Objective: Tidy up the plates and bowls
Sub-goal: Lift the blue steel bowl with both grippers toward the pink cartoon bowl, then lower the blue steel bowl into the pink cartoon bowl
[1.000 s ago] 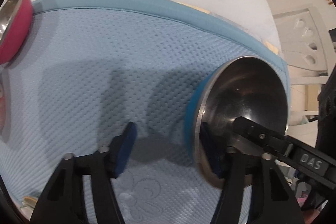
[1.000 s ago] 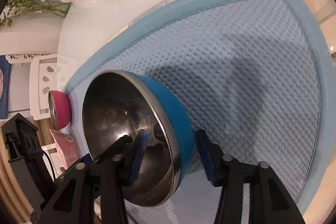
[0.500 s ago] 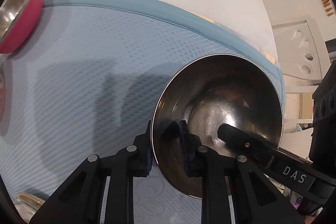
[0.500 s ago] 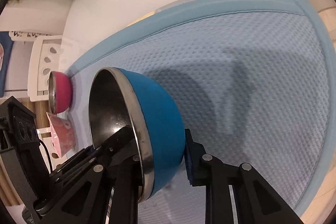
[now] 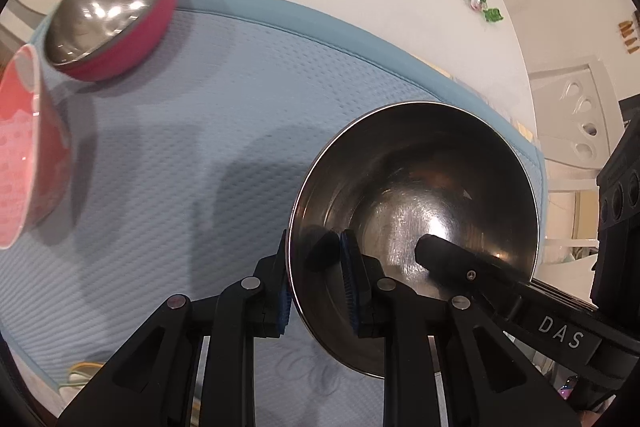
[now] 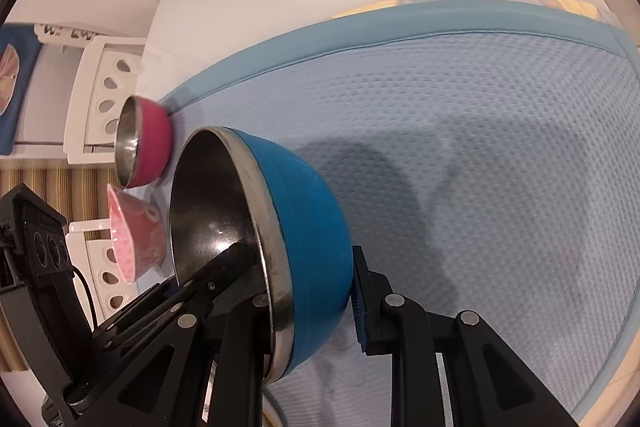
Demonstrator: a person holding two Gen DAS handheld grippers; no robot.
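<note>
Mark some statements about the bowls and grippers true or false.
1. The left gripper is shut on the blue bowl's rim. True.
2. The pink bowl lies upside down. False: its steel inside faces up.
3. The blue bowl is nested in the pink bowl. False: they are well apart.
4. The blue bowl is steel inside. True.
5. The pink bowl sits by the blue mat's edge. True.

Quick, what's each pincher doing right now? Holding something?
Left gripper: shut on the blue bowl's rim.
Right gripper: jaws on either side of the same bowl's wall, apparently shut on it.
</note>
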